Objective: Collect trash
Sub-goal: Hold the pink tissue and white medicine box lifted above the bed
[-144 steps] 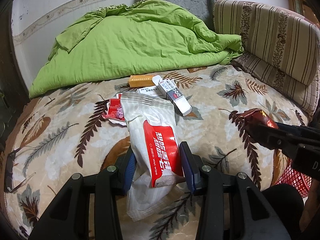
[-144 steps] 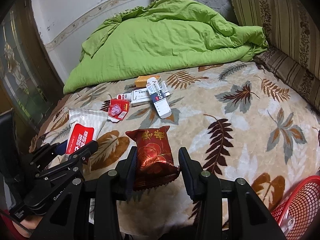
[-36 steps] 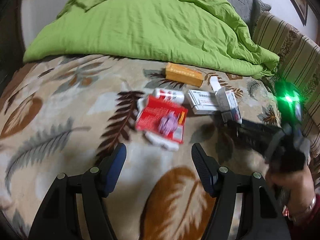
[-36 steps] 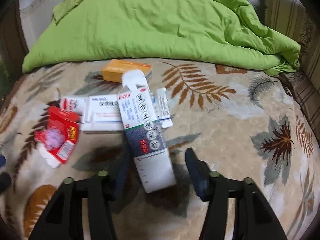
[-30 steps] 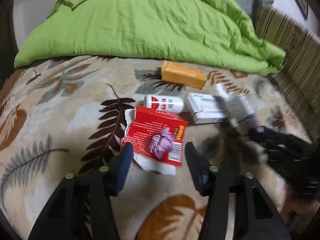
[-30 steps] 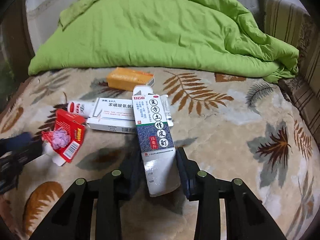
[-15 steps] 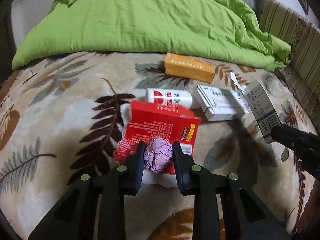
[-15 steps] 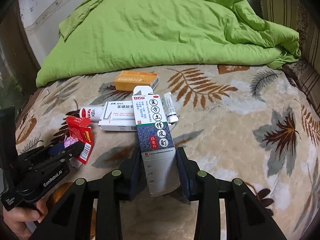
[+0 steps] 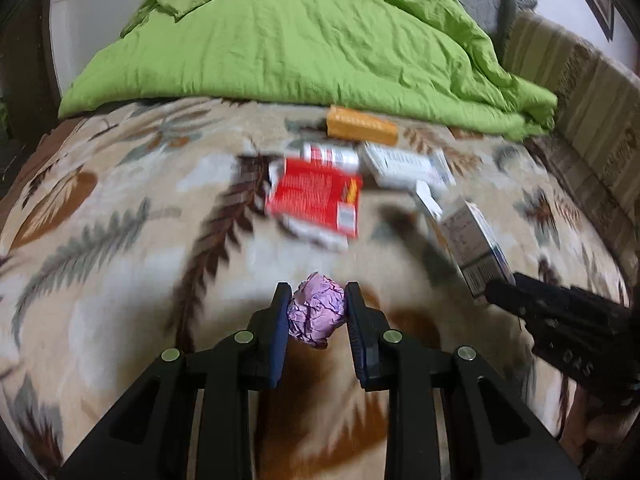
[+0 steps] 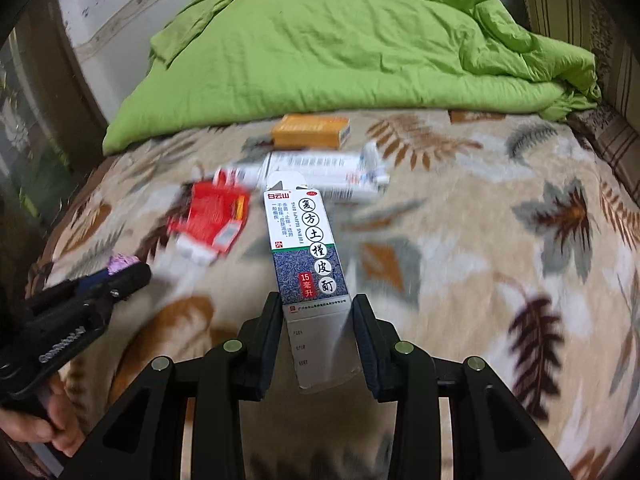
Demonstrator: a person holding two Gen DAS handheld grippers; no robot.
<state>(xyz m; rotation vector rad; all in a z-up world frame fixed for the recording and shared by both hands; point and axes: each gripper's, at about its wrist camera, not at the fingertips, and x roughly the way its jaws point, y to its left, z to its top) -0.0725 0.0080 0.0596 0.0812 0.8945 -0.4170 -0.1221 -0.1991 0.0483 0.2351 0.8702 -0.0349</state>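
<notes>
My left gripper (image 9: 316, 300) is shut on a crumpled purple paper ball (image 9: 316, 316) and holds it above the bed; the ball also shows in the right wrist view (image 10: 122, 262). My right gripper (image 10: 316, 304) is shut on a tall white and blue medicine box (image 10: 306, 256), lifted off the bed; the box also shows in the left wrist view (image 9: 476, 244). On the leaf-patterned blanket (image 9: 120, 240) lie a red carton (image 9: 316, 196), a white box (image 9: 404, 162), an orange box (image 9: 362, 124) and a small white and red bottle (image 9: 330, 154).
A rumpled green duvet (image 9: 304, 36) covers the far half of the bed. Striped cushions (image 9: 592, 92) line the right side. A dark frame (image 10: 48, 92) and wall stand at the left edge.
My left gripper has pulled back with the purple ball, lifting it off the red carton. My right gripper has drawn back with the medicine box. Both views are blurred by motion.
</notes>
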